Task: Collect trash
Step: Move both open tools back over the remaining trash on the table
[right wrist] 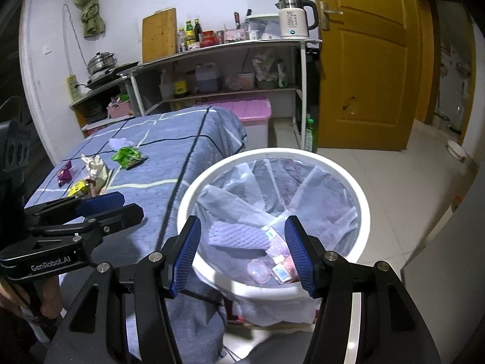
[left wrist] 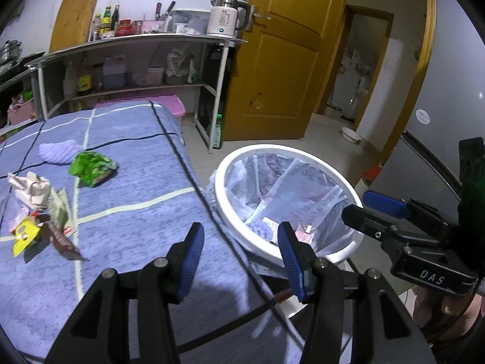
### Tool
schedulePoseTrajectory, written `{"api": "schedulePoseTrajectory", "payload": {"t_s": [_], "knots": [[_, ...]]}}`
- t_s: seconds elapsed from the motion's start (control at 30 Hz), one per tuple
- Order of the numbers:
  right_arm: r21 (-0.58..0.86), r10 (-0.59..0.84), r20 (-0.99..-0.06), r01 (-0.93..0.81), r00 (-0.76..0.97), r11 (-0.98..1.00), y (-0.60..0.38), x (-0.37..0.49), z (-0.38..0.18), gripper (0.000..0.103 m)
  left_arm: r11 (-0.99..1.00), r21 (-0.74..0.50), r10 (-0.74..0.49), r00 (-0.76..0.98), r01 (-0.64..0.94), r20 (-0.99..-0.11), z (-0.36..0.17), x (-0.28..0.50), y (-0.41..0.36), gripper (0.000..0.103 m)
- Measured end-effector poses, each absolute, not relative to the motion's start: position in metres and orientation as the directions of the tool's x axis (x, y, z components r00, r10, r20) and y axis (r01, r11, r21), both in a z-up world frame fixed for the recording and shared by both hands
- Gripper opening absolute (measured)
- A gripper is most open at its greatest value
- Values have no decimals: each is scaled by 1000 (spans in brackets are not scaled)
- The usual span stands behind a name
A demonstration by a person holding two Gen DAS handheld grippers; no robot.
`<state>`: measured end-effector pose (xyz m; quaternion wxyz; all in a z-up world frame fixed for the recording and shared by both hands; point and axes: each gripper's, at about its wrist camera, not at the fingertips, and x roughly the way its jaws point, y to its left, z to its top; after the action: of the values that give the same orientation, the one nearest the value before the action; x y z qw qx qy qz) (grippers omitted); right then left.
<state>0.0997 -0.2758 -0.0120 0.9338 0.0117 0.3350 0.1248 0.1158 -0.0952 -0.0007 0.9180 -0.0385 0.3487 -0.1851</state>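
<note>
A white bin [left wrist: 239,230] [right wrist: 362,200] lined with a clear bag stands on the floor beside the table; foam netting [right wrist: 238,233] and small wrappers [right wrist: 280,270] lie inside. Trash lies on the blue checked tablecloth [left wrist: 142,182]: a green wrapper [left wrist: 92,168] [right wrist: 127,156], crumpled white paper [left wrist: 30,188] [right wrist: 95,163], a yellow packet [left wrist: 24,236] [right wrist: 77,188], a brown wrapper [left wrist: 65,242] and a purple packet [right wrist: 65,174]. My left gripper [left wrist: 239,242] is open and empty over the table's right edge. My right gripper [right wrist: 242,242] is open and empty above the bin.
A metal shelf unit [right wrist: 230,69] with bottles, a cutting board and a kettle [right wrist: 295,18] stands behind the table. A pink storage box [right wrist: 251,112] and a green bottle [right wrist: 309,135] sit on the floor. A yellow door [right wrist: 366,60] stands open on the right.
</note>
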Motion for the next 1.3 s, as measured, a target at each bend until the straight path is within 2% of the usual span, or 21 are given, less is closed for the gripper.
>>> {"api": "schedulePoseTrajectory", "payload": {"t_s": [0.7,1.3], "knots": [[114,347,-617,-356,707,928,-228,78,-9,58,968,-166,-250,764,187,-594,4,69,-43,52],[149,453,-622,-471,638,869,-178,77,-15,58,982,-187,-140,790,33,-597,-4,46,17,52]]}}
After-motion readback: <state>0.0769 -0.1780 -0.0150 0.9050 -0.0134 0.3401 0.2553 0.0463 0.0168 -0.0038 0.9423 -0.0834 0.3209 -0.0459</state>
